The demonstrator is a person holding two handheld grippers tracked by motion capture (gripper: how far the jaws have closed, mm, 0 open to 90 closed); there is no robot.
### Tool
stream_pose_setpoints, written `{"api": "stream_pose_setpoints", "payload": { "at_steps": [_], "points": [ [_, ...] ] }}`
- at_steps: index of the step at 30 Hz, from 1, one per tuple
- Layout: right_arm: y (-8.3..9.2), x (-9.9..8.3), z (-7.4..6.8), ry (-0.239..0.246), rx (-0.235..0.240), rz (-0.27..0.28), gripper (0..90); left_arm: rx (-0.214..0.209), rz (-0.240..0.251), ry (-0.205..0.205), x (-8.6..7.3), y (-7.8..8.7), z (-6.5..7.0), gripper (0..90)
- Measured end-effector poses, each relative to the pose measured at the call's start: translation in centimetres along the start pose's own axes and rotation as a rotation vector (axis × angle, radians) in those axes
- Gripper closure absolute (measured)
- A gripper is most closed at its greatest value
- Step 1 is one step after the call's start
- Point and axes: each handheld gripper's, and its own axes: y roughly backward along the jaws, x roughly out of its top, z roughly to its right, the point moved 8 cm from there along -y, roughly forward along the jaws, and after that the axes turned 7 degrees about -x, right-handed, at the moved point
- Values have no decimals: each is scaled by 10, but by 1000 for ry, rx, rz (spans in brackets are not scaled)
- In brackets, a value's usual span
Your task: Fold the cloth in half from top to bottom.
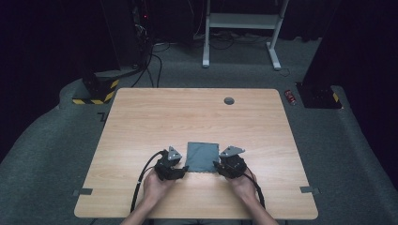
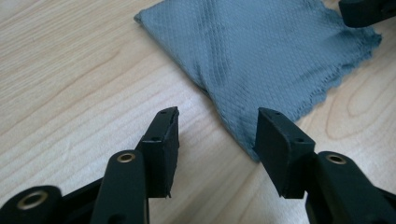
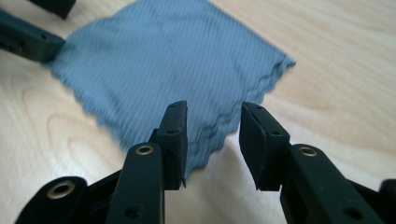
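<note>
grey-blue cloth [image 1: 202, 156], folded square, flat on table's near middle, edges wavy.

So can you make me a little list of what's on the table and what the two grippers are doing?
Cloth: grey cloth, folded flat, near the table's front edge
Table: light wooden table
Left gripper: left gripper, open, at the cloth's near left corner, not pinching it
Right gripper: right gripper, open, at the cloth's near right corner, not pinching it
Hole: small round grey cap near the table's far edge

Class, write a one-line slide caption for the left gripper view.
Open left tongs poised at the corner of a folded grey cloth on a wooden table.
</note>
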Motion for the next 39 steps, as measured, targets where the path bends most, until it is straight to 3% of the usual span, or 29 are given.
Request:
{"api": "stream_pose_setpoints", "payload": {
  "at_steps": [3, 9, 13, 22, 31, 34, 39],
  "points": [
    [1, -7, 0, 10, -3, -8, 607, -8, 6, 10, -2, 1, 1, 483],
    [14, -10, 6, -30, -5, 30, 604, -24, 47, 44, -6, 12, -1, 457],
    [24, -12, 15, -66, -14, 60, 605, -18, 107, 82, -9, 29, -7, 452],
    [40, -24, 43, -171, -46, 92, 605, 4, 175, 149, -15, 48, -26, 451],
    [49, -35, 59, -214, -78, 106, 602, 31, 189, 182, -25, 59, -40, 449],
    [50, -46, 69, -236, -102, 91, 599, 64, 187, 217, -36, 63, -52, 449],
    [47, -60, 76, -237, -138, 52, 585, 125, 158, 227, -52, 62, -64, 444]
  ]
}}
